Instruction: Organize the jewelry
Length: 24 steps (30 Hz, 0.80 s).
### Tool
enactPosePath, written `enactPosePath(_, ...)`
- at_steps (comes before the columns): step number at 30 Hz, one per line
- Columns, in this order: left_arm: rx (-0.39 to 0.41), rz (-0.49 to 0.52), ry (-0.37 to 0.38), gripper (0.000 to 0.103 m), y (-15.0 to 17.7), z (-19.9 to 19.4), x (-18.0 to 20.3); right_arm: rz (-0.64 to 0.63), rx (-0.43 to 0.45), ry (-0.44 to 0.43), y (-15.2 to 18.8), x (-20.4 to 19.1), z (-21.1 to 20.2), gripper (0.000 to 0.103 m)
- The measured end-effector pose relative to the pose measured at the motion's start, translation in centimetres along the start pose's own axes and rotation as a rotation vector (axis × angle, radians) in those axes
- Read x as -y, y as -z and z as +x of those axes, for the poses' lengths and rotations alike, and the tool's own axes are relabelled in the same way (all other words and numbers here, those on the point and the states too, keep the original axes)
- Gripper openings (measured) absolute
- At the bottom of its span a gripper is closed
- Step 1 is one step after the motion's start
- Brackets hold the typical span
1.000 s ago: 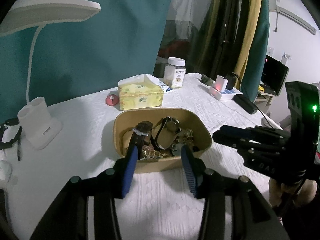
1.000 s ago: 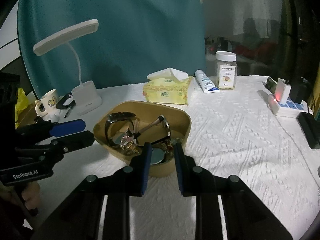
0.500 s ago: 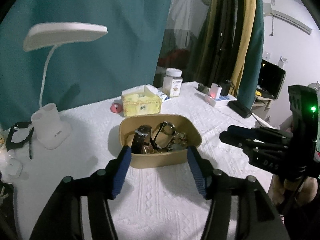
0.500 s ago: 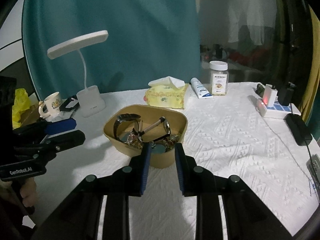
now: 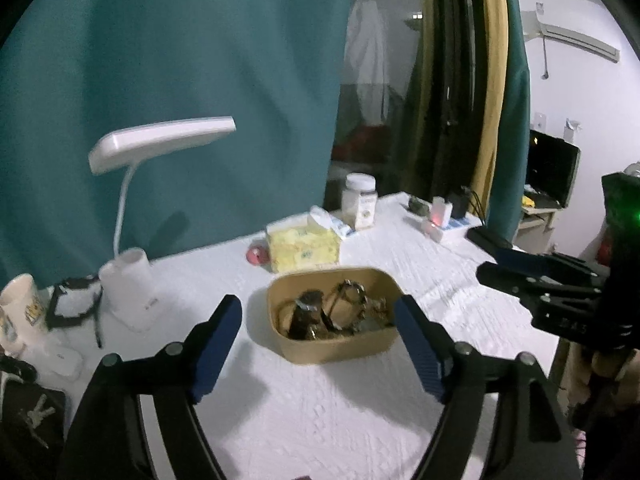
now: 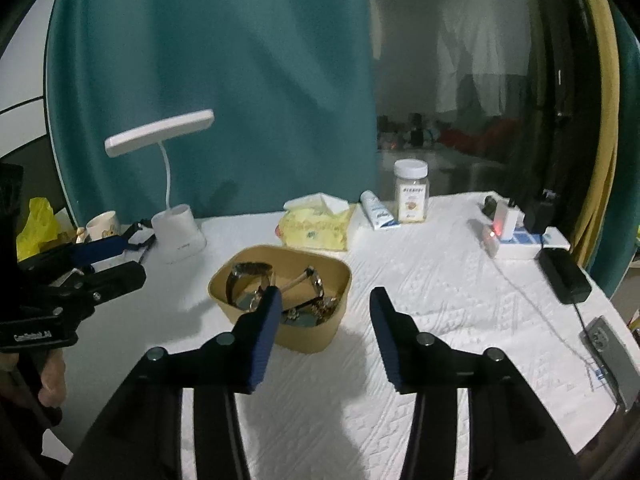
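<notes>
**Both grippers spread wide over the jewelry tray**

On my left wrist feed, starting at the left edge, I see a mug (image 5: 18,308), then a white desk lamp (image 5: 132,264) standing on the white tablecloth (image 5: 320,412). My left gripper (image 5: 318,332) hangs above the cloth with its blue pads far apart, holding nothing. Between and beyond those pads sits the tan tray (image 5: 334,314), with watches and tangled jewelry (image 5: 332,314) piled inside (individual pieces are too blurred for me to sort out). Just behind the tray is a yellow tissue box (image 5: 302,246), then a white-lidded jar (image 5: 360,200) farther back, and a power strip (image 5: 446,228) toward the right. At the far right, my right gripper (image 5: 494,266) reaches in from the side, clear of the tray.

On the right wrist feed the left gripper (image 6: 118,260) shows at the left, near the lamp (image 6: 176,224). The tray (image 6: 280,292) lies left of centre, and the right gripper (image 6: 324,308) is opened wide and empty, its left pad overlapping the tray's near rim in the picture; I cannot tell whether it touches. A phone (image 6: 610,350) lies at the right edge of the cloth.
</notes>
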<state>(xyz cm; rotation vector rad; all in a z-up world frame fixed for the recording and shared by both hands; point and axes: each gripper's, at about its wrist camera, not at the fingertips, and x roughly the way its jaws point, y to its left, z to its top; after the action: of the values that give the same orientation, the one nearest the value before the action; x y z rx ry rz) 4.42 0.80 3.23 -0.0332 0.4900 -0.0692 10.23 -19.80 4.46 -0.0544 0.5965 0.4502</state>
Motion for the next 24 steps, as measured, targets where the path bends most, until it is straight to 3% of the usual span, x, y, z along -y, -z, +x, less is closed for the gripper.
enactPosePath(4, 0.053, 0.021, 0.002, 0.082, -0.8, -0.7, 0.2, -0.004, 0.030, 0.010, -0.9, 0.0, -1.0, 0.049)
enactPosePath(11, 0.153, -0.021, -0.005, 0.096, -1.9, -1.8, -0.4, -0.005, 0.057, 0.018, -2.4, 0.3, -1.9, 0.061)
enactPosePath(24, 0.112, -0.040, -0.008, 0.100, -1.6, -0.9, -1.5, -0.013, 0.035, 0.021, -2.6, 0.1, -0.9, 0.063)
